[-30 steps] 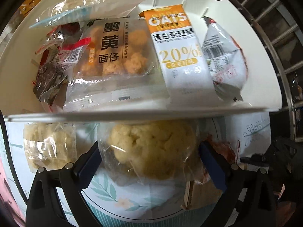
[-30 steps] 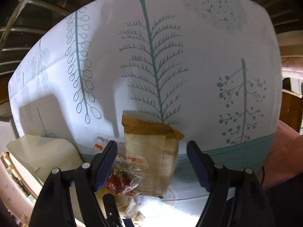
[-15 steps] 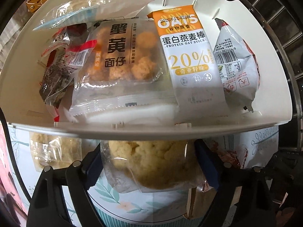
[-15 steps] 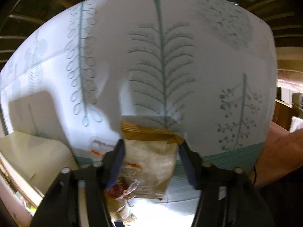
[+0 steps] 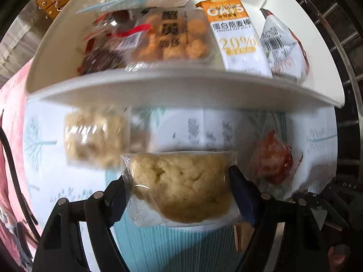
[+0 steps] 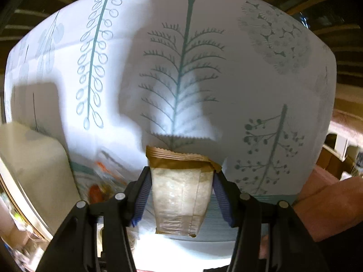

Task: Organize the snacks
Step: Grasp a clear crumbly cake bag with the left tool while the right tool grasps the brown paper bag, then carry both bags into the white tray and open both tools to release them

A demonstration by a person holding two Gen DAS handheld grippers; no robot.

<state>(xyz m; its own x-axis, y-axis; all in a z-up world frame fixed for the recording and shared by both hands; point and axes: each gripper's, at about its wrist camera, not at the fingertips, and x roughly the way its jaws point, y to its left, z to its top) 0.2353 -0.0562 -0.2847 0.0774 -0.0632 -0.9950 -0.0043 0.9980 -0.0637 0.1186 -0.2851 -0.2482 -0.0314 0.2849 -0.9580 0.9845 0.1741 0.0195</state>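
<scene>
Both grippers are caught mid-pickup: the left gripper (image 5: 181,195) has just been closing and its fingers (image 5: 240,195) are now pinched on a clear-wrapped cake (image 5: 179,185), held between the pads and apparently lifted off the cloth (image 5: 317,140); the right gripper (image 6: 180,195), its jaws likewise just narrowed, is clamped on a brown-topped pouch (image 6: 181,192) that fills the gap between its fingers. The step in hand is judged to be carrying each snack to the white tray (image 5: 158,86), which lies just beyond the left fingertips; next, the cake must be raised over the tray's near wall and set down in whatever bare space is left, probably without crushing it, since it looks soft. In the tray at least five packets can be counted, among them one oat bar (image 5: 236,34) and one bag of orange puffs (image 5: 177,38). On the cloth, one second cake (image 5: 95,140) is seen left of the fingers and one red packet (image 5: 272,161) right of them; a further blurred packet (image 6: 102,181) lies left of the right fingers, possibly the same red one
</scene>
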